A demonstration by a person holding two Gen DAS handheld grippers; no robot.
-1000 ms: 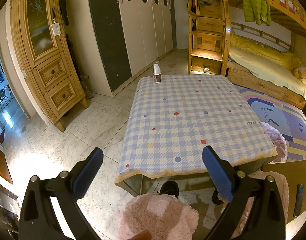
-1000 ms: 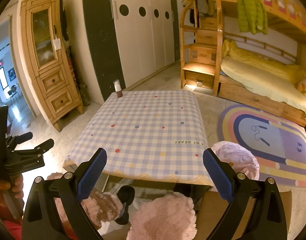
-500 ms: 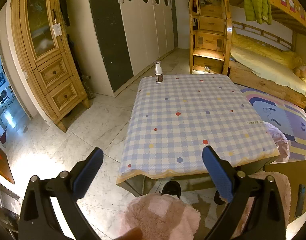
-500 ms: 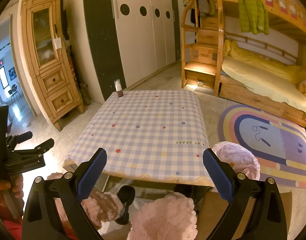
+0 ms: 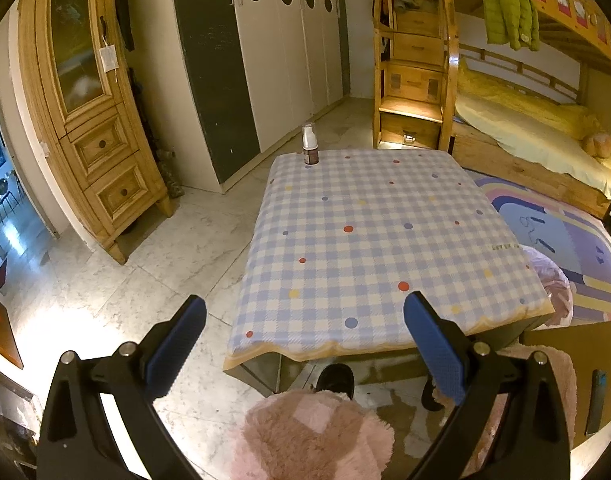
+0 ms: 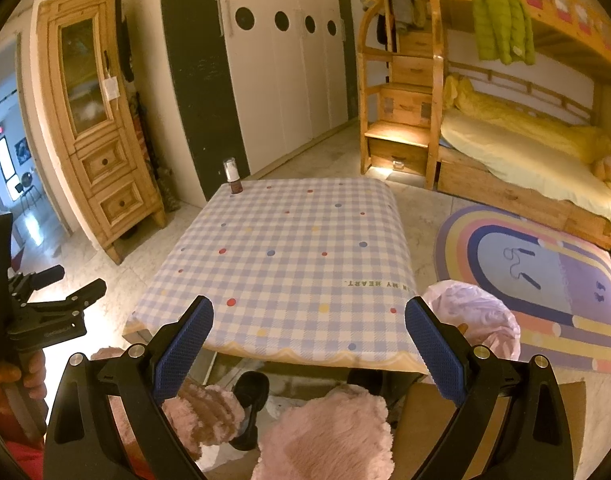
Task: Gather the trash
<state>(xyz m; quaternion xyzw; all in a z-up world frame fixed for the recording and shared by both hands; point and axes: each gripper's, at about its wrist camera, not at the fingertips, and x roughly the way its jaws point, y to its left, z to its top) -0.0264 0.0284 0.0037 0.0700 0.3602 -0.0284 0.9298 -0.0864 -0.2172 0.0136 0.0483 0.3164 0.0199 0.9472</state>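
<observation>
A: Item one, the trash?
B: One small bottle (image 5: 309,145), white cap and upper part, dark brown base. It stands upright on the table (image 5: 385,248), at the far left corner. In the right wrist view the same bottle (image 6: 232,177) sits at that same far corner of the table (image 6: 289,264).

A: Table covering?
B: Blue-and-cream checked cloth with scattered coloured dots and a scalloped yellow hem along the table's near edge.

A: Left tool?
B: Left tool (image 5: 303,350), released, blue pads spread wide, holding nothing. It hangs short of the table's near edge, well apart from the bottle.

A: Right tool?
B: Right tool (image 6: 309,350), likewise released and empty, blue pads wide apart, also short of the table's near edge.

A: Around the table?
B: Bin with pink liner (image 6: 475,314) just beside the table's near right corner. Rainbow rug (image 6: 545,284) on the floor to the table's right. Wooden bunk bed (image 6: 537,160) beyond the rug, with a green jacket (image 6: 501,18) hung on the upper rail. White wardrobe (image 6: 289,60) behind the table. Pine cabinet (image 6: 93,112) to the table's far left.
</observation>
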